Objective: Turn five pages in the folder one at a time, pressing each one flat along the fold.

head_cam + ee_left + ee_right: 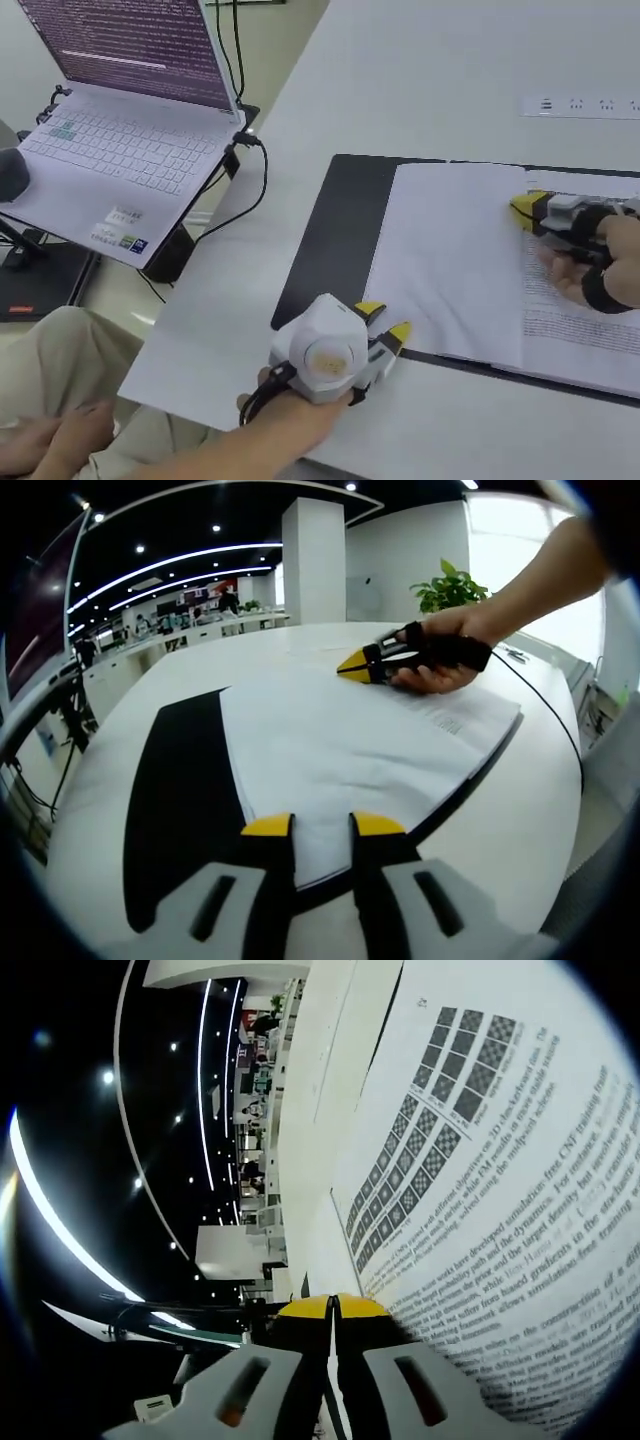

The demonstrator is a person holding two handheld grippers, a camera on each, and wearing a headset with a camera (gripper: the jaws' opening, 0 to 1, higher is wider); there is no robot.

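A black folder (320,250) lies open on the white table, with a blank white page (450,260) on its left side and a printed page (580,330) on its right. My right gripper (522,208) is shut and lies low on the paper near the fold, its yellow tips pointing left. In the right gripper view its shut tips (332,1305) rest against the printed page (500,1160). My left gripper (385,320) sits at the folder's near edge, slightly open and holding nothing. From the left gripper view, its tips (322,825) hover over the edge of the page (330,740), with the right gripper (352,664) beyond.
An open laptop (130,110) stands on a raised stand left of the table, with cables (255,170) hanging by the table edge. A white power strip (580,105) lies at the back right. The person's legs are at the lower left.
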